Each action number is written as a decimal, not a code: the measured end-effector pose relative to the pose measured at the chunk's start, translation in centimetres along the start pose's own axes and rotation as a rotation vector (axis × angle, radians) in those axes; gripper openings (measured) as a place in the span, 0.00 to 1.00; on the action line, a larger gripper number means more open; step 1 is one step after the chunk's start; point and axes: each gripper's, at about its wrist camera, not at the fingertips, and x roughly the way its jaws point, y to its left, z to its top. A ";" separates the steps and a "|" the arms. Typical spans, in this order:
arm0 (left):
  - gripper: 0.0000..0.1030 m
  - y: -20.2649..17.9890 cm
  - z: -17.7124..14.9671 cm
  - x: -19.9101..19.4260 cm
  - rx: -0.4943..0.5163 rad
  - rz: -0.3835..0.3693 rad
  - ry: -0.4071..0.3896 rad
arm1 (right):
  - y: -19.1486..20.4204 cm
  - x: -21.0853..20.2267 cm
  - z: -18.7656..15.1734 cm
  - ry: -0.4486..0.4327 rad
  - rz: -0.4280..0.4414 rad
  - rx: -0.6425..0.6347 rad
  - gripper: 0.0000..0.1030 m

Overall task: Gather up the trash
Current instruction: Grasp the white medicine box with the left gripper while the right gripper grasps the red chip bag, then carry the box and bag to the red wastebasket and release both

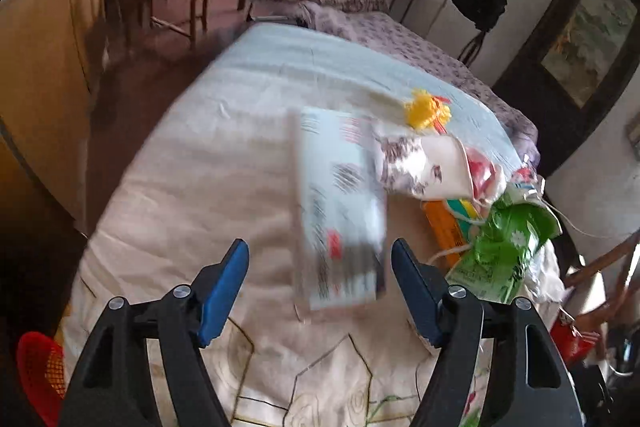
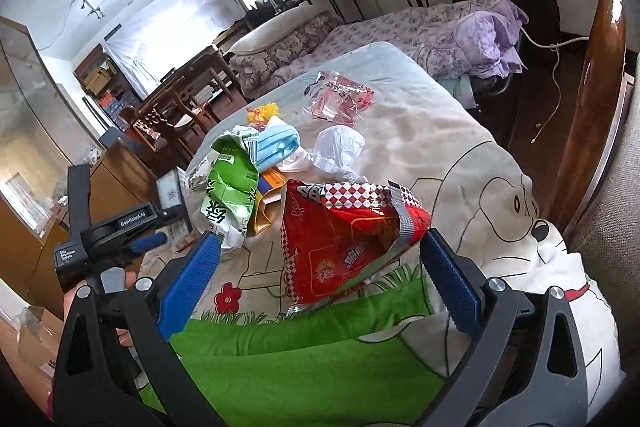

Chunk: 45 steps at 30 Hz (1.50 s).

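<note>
Now both grippers are over a bed [image 1: 224,163] where the trash lies in a loose pile. The left gripper [image 1: 319,291] has its jaws spread wide and holds nothing; between its blue fingers [image 1: 224,291], a little ahead of them, a flat white box [image 1: 340,211] with dark and red print is seen, blurred, so I cannot tell if it rests on the blanket. To the right of the box lie a flowered wrapper [image 1: 416,163], a yellow bow [image 1: 426,111], an orange carton [image 1: 444,227] and a crumpled green bag [image 1: 504,247], close together.

The right gripper [image 2: 320,267] is also spread open. A red snack bag [image 2: 344,243] stands between its fingers; the bag's silver edge is just beside the right finger [image 2: 452,287], but the jaws do not pinch it. Beyond it lie the green bag [image 2: 232,183], a blue face mask [image 2: 278,147], a white plastic bag [image 2: 340,151] and a clear wrapper with red print [image 2: 340,99]. At the left of this view is the left gripper [image 2: 120,227].
</note>
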 end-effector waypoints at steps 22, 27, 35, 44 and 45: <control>0.94 -0.6 1.2 4.3 0.103 0.255 0.086 | -2.2 0.4 2.3 -0.019 -0.018 0.127 0.93; 0.64 -0.6 1.2 3.4 0.094 0.209 0.054 | -0.9 3.1 2.4 0.074 -0.076 0.063 0.60; 0.42 -0.3 0.5 -1.8 0.040 0.014 -0.100 | 2.1 -0.3 0.4 -0.133 -0.051 -0.160 0.49; 0.42 -0.5 -4.1 -9.7 0.093 -0.148 -0.224 | 2.7 -0.5 0.1 -0.137 -0.038 -0.213 0.51; 0.42 -0.4 -4.6 -10.5 0.107 -0.141 -0.232 | 2.7 -0.5 0.1 -0.135 -0.037 -0.213 0.51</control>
